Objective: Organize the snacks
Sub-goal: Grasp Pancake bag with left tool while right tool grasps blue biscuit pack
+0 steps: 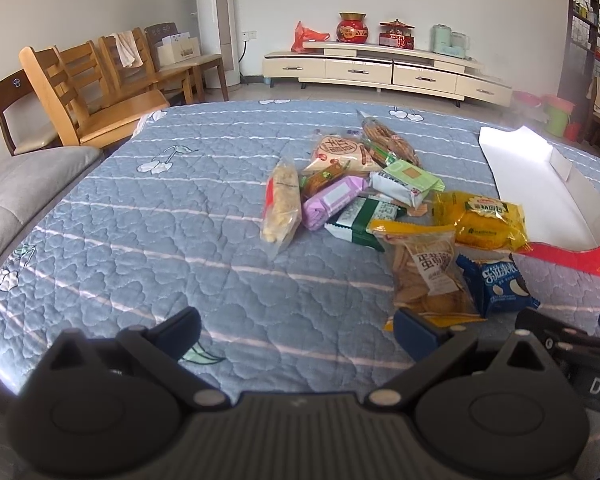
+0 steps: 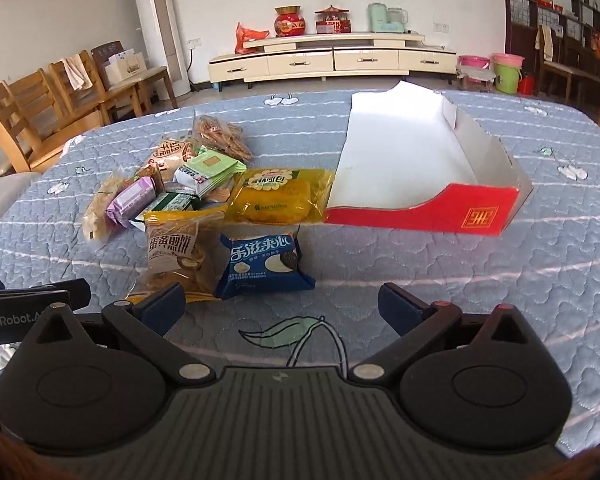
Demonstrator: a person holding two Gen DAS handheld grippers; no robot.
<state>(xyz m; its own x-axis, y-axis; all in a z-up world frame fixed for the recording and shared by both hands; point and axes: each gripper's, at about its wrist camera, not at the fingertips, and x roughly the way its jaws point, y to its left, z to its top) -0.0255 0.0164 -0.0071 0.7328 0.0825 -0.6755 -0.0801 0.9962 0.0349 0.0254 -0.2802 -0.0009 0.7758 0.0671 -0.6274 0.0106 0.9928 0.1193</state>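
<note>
Both hand-held grippers are spread wide with nothing in them, but the right hand-held gripper (image 2: 282, 306) sits closer to the blue cookie pack (image 2: 265, 266), dead ahead, long side crosswise.

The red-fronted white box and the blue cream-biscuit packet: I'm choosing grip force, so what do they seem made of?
The red-fronted white box looks like thin coated cardboard: flat creased walls, a cut curved edge and a slightly glossy white inside. The blue cream-biscuit packet looks like glossy printed plastic film, puffed, with crimped end seals. Both probably dent easily, so a light grip seems wise.
</note>
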